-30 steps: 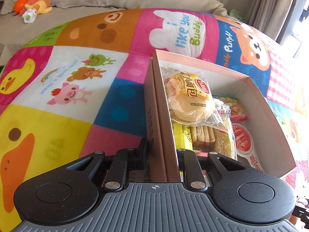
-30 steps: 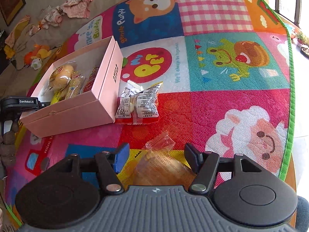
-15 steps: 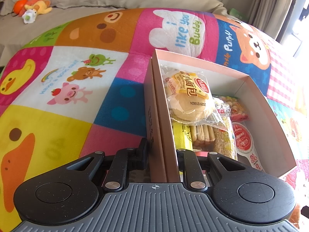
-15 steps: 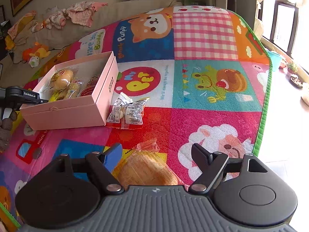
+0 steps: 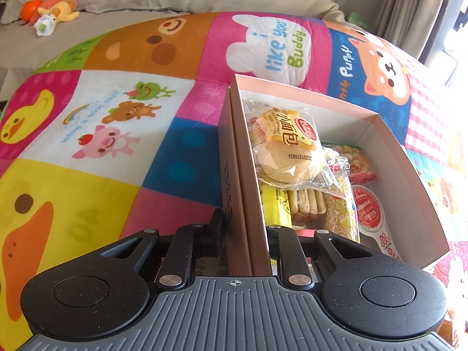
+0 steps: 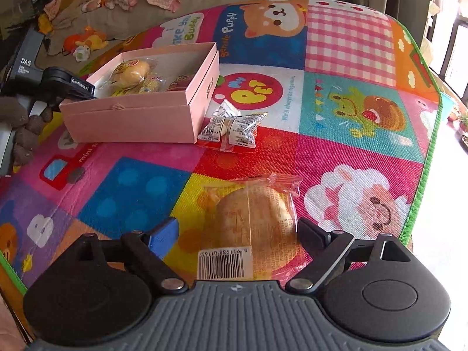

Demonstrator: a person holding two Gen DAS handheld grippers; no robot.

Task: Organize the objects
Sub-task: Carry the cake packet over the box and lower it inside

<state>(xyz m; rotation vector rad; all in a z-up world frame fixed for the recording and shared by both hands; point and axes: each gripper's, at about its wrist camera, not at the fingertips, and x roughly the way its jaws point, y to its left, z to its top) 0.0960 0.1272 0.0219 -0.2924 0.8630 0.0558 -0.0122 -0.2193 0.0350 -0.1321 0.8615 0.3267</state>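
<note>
While my left hand-held gripper (image 5: 244,234) clamps the box (image 5: 242,193) wall, my right hand-held gripper (image 6: 238,232) is opening wide, the bread packet (image 6: 251,225) lying lengthwise between its fingers.

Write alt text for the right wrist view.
The right gripper is opening around a wrapped bun on a cartoon play mat. Beyond, a snack packet lies beside a pink box clamped by the left gripper.
</note>
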